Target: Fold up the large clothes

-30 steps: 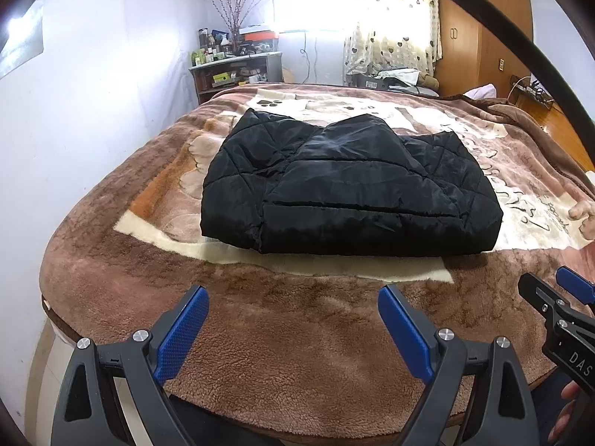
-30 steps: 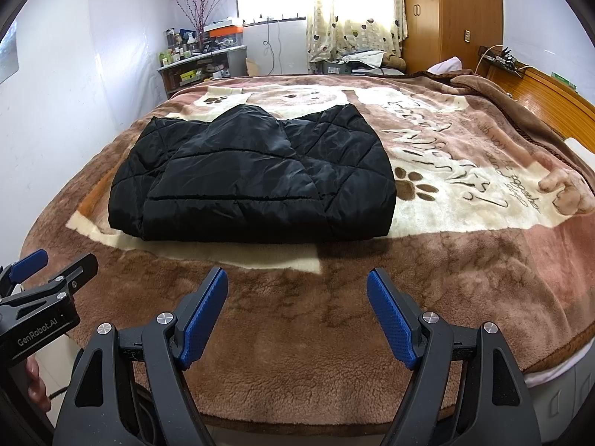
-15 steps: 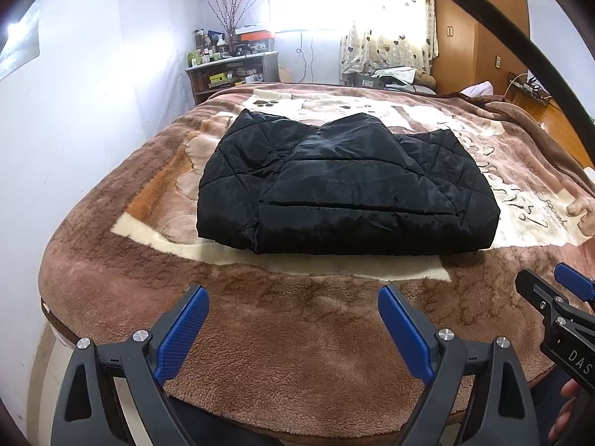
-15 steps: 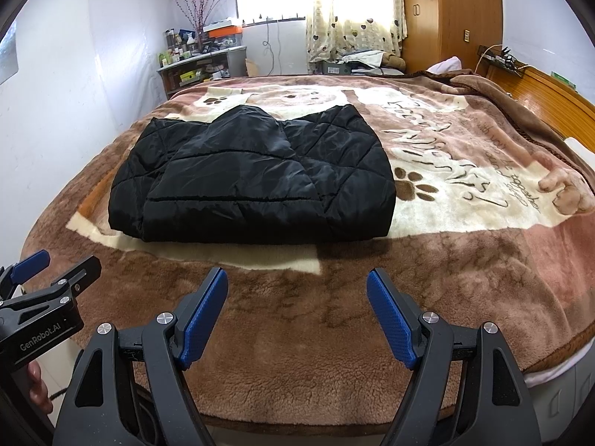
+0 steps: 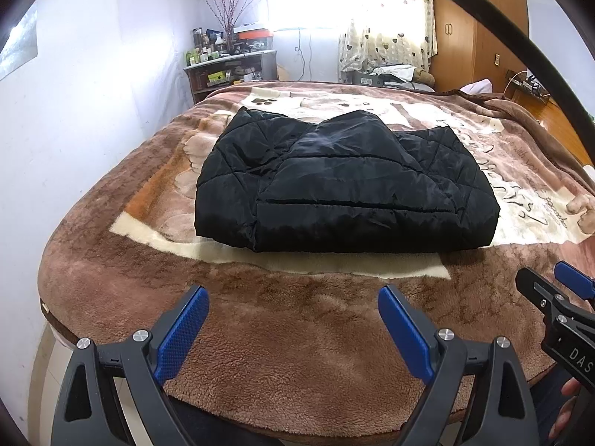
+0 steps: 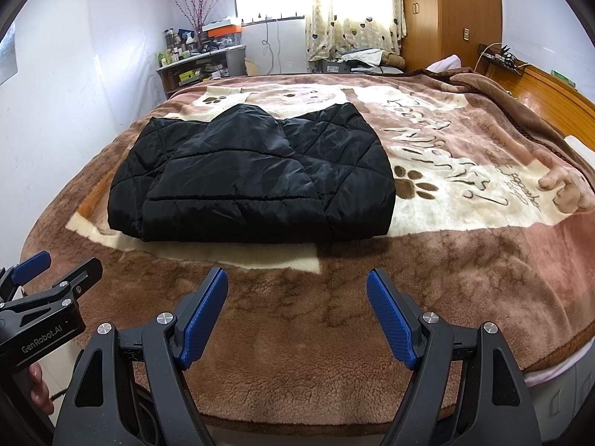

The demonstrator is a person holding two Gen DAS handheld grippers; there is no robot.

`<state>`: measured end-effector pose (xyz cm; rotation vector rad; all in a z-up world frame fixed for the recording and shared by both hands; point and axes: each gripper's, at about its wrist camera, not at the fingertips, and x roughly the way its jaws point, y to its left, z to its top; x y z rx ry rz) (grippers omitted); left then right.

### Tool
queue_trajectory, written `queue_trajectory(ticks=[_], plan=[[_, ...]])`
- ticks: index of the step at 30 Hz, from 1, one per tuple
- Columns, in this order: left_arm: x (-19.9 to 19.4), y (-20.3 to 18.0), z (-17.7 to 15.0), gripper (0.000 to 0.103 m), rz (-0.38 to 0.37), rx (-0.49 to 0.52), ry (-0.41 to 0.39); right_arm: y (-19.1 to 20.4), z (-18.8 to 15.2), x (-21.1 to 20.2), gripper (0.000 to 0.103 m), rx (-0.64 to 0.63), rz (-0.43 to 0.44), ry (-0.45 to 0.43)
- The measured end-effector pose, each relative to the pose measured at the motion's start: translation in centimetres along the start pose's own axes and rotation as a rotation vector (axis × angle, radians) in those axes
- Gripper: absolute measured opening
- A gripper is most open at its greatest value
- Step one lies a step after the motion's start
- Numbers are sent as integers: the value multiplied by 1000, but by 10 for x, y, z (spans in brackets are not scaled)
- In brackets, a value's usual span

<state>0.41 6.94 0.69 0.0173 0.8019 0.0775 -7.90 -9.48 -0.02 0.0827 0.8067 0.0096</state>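
Nearest the lens in the left wrist view, the left gripper hangs over the near edge of the bed with its jaws spread wide and nothing between the 2 blue pads. The right gripper sits the same way in its own view: jaws released, blue pads apart, gripping nothing. Each gripper also shows at the side of the other's view, the right one at the right edge of the left view and the left one at the left edge of the right view.

Under both lies the brown plush blanket, which covers the bed and carries cream panels, paw prints and lettering. Neither gripper touches the blanket.

Further in, well apart from both grippers, the black quilted jacket lies folded into a compact rectangle on the cream part of the blanket, left of the paw prints. Its folded top layer lies flat.

Against the frames from 1 s and 0.5 s ago, almost nothing differs: the jacket keeps its place and shape, both grippers have the same wide gap, and the views shift only by a hair.

Beyond the bed stand a cluttered shelf by the white wall, a heart-print curtain at the bright window, and a wooden wardrobe.
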Motion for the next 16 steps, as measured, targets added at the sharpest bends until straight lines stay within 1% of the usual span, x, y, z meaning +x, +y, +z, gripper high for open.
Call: queue_trajectory(ticks=[16], plan=[[1,0,-1,93,-4,1,3,-1,0,0,77,1,2,0]])
